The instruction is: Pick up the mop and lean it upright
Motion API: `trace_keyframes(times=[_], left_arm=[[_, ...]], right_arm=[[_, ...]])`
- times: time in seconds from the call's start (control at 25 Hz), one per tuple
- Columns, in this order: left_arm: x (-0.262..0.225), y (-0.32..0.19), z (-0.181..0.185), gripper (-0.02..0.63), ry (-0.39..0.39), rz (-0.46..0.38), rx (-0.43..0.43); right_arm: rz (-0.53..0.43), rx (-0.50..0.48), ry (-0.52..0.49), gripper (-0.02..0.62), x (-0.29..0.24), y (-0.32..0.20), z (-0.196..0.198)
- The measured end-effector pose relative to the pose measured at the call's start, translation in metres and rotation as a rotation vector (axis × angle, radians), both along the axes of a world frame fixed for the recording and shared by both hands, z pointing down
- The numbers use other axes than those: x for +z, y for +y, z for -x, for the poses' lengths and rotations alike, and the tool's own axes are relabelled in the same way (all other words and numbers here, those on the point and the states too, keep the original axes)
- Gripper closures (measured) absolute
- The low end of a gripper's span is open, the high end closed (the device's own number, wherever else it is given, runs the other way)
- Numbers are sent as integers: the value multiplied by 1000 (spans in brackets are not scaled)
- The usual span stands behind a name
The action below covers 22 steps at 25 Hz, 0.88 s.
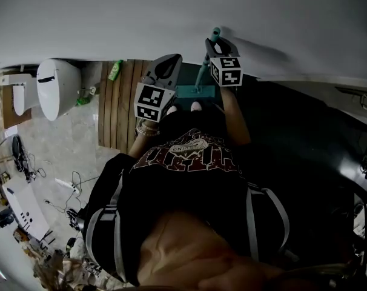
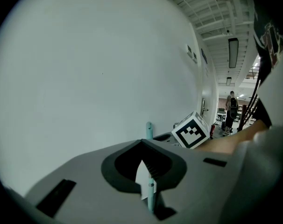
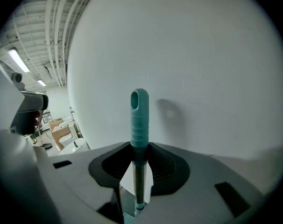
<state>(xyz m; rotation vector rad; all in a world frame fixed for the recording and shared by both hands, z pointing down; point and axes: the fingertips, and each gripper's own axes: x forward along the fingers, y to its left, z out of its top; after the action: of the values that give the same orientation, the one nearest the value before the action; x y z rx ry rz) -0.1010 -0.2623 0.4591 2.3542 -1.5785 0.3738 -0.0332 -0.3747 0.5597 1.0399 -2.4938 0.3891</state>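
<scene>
The right gripper (image 3: pixel 139 167) was clamped on the mop (image 3: pixel 139 120) just below its teal grip, and the pole stood upright between the jaws. In the head view, the flat head (image 1: pixel 195 91) of the mop sat on the floor (image 1: pixel 292 120) at the foot of the white wall (image 1: pixel 171 17). The handle tip stood near the wall; contact could not be confirmed. The left gripper (image 2: pixel 142 167) was released, with its jaws slightly apart and empty. It was positioned just beside the mop, on its left side.
</scene>
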Motion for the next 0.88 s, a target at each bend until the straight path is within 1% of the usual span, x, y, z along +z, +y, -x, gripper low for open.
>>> trace_keyframes(times=[0.36,0.64,0.88], left_arm=[[-3,-5,0,566,-2,4,-13],[-4,1,-2,566,2,0,-9],[-4,-2,-7,566,12,-6,-2]], right_arm=[[12,5,-11,474,0,-11,-1],[5,2,-10,472,-1,-4,0],[-5,10,8,472,-1,-6,-11]])
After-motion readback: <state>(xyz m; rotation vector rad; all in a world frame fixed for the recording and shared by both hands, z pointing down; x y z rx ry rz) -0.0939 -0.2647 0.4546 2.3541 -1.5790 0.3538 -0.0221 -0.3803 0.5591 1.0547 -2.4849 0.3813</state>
